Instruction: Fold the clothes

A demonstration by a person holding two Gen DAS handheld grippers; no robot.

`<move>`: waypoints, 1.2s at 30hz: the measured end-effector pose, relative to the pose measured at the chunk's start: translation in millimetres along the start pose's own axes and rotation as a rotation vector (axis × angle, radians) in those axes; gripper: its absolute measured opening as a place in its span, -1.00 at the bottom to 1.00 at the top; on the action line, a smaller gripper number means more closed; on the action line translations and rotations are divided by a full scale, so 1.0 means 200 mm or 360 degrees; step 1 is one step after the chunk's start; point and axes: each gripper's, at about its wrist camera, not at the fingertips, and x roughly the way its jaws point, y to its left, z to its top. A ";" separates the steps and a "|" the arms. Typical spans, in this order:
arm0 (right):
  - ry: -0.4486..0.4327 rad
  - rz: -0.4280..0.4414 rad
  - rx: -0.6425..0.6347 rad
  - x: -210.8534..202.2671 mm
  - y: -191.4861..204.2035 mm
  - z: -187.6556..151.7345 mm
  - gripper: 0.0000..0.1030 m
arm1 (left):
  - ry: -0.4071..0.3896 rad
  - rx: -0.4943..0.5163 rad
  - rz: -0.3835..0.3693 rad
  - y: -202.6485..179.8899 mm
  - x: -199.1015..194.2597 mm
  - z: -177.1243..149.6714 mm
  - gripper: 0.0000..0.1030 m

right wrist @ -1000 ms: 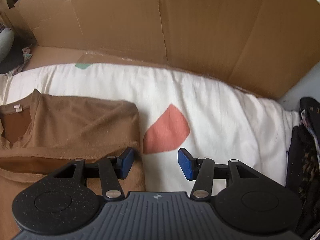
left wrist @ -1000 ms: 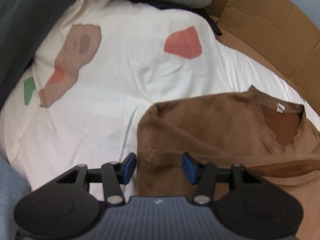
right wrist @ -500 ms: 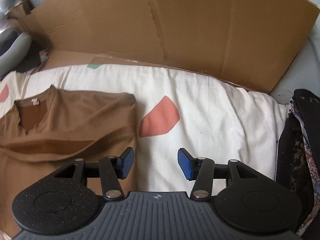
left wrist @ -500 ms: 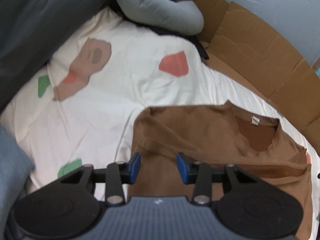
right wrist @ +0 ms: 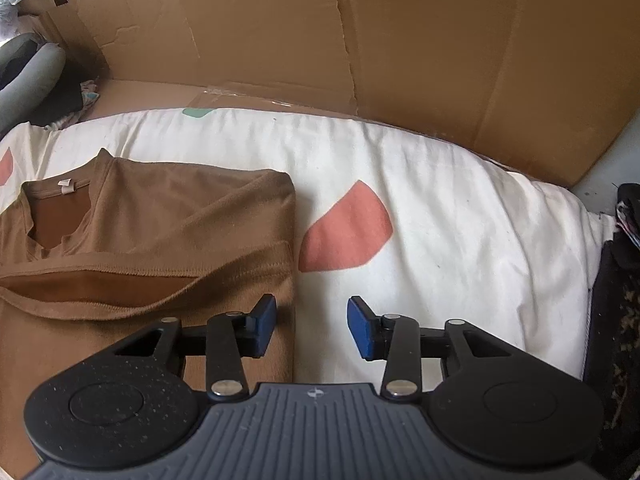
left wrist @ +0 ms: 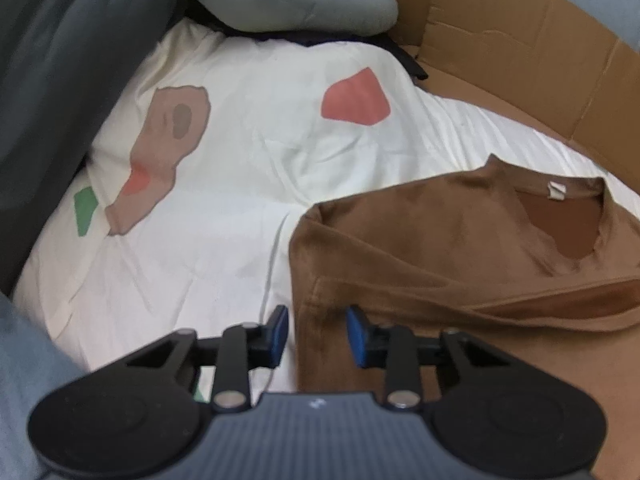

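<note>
A brown shirt (left wrist: 440, 248) lies folded on a white sheet (left wrist: 240, 200), neck opening and label towards the far side. My left gripper (left wrist: 318, 332) hovers low over the shirt's left edge. Its jaws are closing, with the edge between the blue pads (left wrist: 280, 328) and a gap still showing. In the right wrist view the shirt (right wrist: 160, 220) fills the left side. My right gripper (right wrist: 312, 326) straddles the shirt's right edge, one pad (right wrist: 264, 320) over the cloth and the other over the sheet (right wrist: 440, 200). Its jaws are closing too, pressing on nothing.
Cardboard walls (right wrist: 400, 40) (left wrist: 520, 60) stand along the far side of the sheet. A grey padded bundle (left wrist: 288, 4) and a dark blanket (left wrist: 60, 60) border the left. Dark patterned clothes (right wrist: 616, 280) lie at the right edge. Red and green patches mark the sheet.
Both pairs of jaws have narrowed. The left gripper drew back from the shirt, then came close again at its left edge. The right gripper shifted slightly, still at the right edge.
</note>
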 end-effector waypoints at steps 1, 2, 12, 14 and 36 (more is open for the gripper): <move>0.0001 0.0001 0.0005 0.01 0.00 0.00 -0.12 | 0.0005 -0.0009 -0.0001 0.00 0.02 0.01 -0.43; 0.0000 0.0001 0.0007 0.02 0.01 0.01 -0.12 | 0.0009 -0.0025 -0.0004 0.00 0.03 0.01 -0.47; -0.0032 -0.0024 -0.0042 0.04 0.05 0.04 -0.95 | -0.0052 -0.0076 -0.0029 0.01 -0.03 -0.01 -0.83; -0.0037 -0.0010 -0.0051 0.03 0.05 0.04 -0.95 | -0.0056 -0.0084 -0.0033 0.02 -0.03 -0.01 -0.83; -0.0097 -0.0062 -0.0178 0.02 0.15 0.09 -0.93 | -0.0093 -0.0060 0.0003 0.02 -0.05 -0.03 -0.83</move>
